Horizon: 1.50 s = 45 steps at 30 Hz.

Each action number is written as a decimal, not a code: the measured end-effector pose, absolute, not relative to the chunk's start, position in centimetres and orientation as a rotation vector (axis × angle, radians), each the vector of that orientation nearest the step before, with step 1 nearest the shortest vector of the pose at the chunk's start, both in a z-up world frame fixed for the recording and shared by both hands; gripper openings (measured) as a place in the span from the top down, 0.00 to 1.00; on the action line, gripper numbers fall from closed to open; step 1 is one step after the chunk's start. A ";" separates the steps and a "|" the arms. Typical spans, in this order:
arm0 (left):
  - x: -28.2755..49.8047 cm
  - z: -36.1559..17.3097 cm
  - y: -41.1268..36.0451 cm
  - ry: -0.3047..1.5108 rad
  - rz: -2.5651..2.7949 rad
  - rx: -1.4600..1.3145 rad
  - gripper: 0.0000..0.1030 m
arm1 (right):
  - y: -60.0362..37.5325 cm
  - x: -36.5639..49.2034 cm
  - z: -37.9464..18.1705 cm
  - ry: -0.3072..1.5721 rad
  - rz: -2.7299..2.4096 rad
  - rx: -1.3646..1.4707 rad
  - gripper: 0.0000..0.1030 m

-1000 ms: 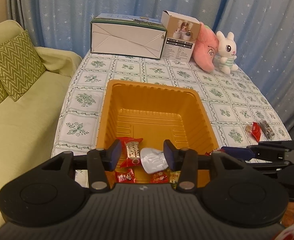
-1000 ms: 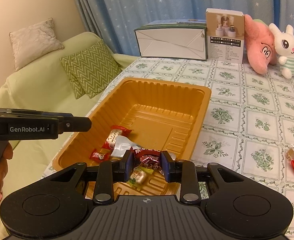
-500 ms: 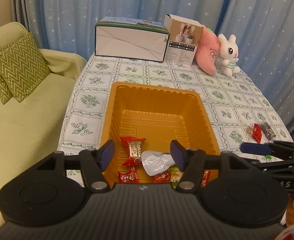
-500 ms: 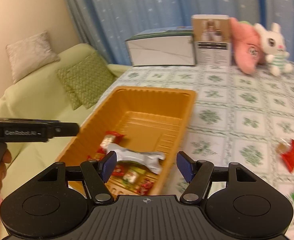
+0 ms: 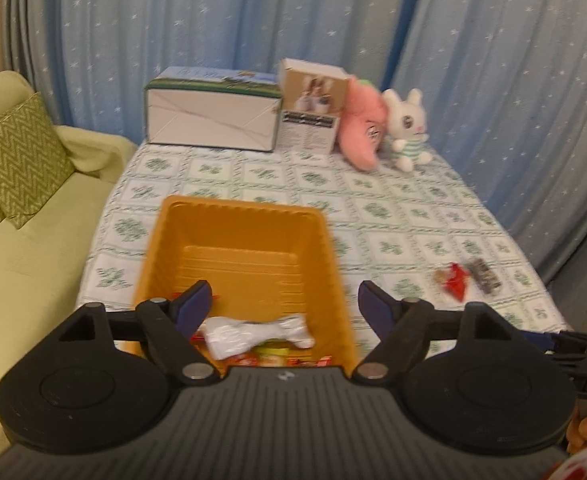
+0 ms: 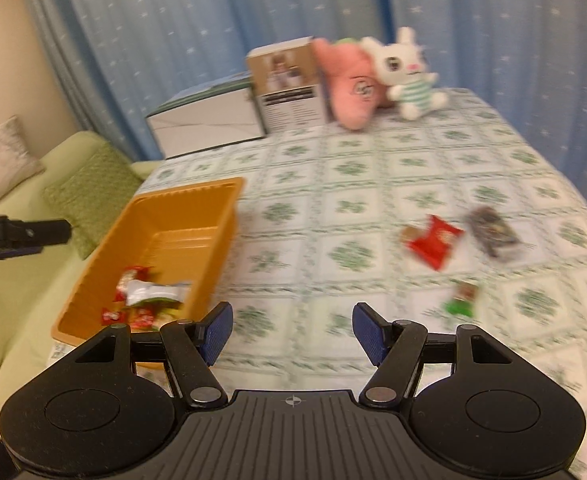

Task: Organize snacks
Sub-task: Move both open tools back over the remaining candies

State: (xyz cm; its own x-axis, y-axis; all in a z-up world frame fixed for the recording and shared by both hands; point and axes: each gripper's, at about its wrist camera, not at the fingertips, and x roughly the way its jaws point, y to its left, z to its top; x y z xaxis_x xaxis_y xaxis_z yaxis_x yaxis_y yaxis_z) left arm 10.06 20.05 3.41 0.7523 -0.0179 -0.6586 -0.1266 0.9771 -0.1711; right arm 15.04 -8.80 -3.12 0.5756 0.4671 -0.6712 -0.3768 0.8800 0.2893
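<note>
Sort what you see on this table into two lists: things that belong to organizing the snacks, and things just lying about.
Belongs to the job:
orange tray
white packet
red packet
dark packet
green sweet

Lying about:
white box
brown carton
pink plush
rabbit toy

Worktop (image 5: pixel 413 216) under a green-patterned tiled cloth. At its far edge, in a row: long white carton (image 5: pixel 212 118), upright brown box (image 5: pixel 312 106), pink plush (image 5: pixel 363 130), white rabbit plush (image 5: pixel 407 128). Behind: star-dotted blue curtains (image 5: pixel 173 20). Beside: pale green sofa (image 5: pixel 25 264) with zigzag cushion (image 5: pixel 13 160).
</note>
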 end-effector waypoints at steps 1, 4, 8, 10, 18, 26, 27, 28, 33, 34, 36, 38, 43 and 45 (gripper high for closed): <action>10.1 3.7 19.3 0.713 0.048 -0.211 0.23 | -9.6 14.8 -2.9 0.815 0.478 0.118 0.36; 10.1 4.2 16.9 0.708 0.003 -0.193 0.20 | -12.4 13.9 -2.4 0.789 0.425 0.120 0.36; 10.5 4.4 13.2 0.712 -0.054 -0.179 0.19 | -16.3 13.0 -1.6 0.760 0.348 0.127 0.36; 10.7 4.3 11.6 0.718 -0.082 -0.179 0.18 | -18.1 12.8 -1.4 0.755 0.313 0.139 0.36; 12.0 3.0 6.1 0.754 -0.159 -0.160 0.16 | -23.8 12.4 -0.8 0.739 0.203 0.198 0.36; 13.1 1.5 2.3 0.789 -0.222 -0.123 0.16 | -27.0 12.8 -0.6 0.733 0.159 0.230 0.36; 13.3 1.3 1.9 0.792 -0.225 -0.114 0.16 | -27.3 12.9 -0.6 0.735 0.155 0.231 0.36; 13.5 1.1 1.4 0.791 -0.227 -0.106 0.16 | -27.6 12.9 -0.7 0.737 0.152 0.233 0.36; 14.5 -0.1 -0.6 0.786 -0.244 -0.077 0.16 | -29.1 13.5 -0.9 0.742 0.131 0.235 0.36; 14.7 -0.4 -1.0 0.781 -0.247 -0.074 0.16 | -29.4 13.6 -1.1 0.743 0.126 0.236 0.36; 15.2 -1.0 -1.8 0.778 -0.255 -0.067 0.18 | -29.9 14.0 -1.4 0.746 0.117 0.235 0.36; 15.7 -1.8 -2.7 0.786 -0.266 -0.048 0.25 | -30.4 14.4 -1.9 0.754 0.113 0.233 0.36; 17.2 -3.7 -4.4 0.791 -0.291 -0.029 0.27 | -30.9 15.8 -3.0 0.767 0.116 0.229 0.36; 17.9 -4.5 -4.9 0.797 -0.302 -0.033 0.29 | -31.0 16.4 -3.5 0.769 0.122 0.224 0.36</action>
State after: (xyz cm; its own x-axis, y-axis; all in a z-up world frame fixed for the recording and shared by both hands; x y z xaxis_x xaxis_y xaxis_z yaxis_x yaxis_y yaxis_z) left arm 17.90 -4.94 -4.55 0.6584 -0.2789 -0.6991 0.2540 0.9567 -0.1424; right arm 16.36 -30.99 -3.52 0.7132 0.1906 -0.6746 -0.0277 0.9692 0.2446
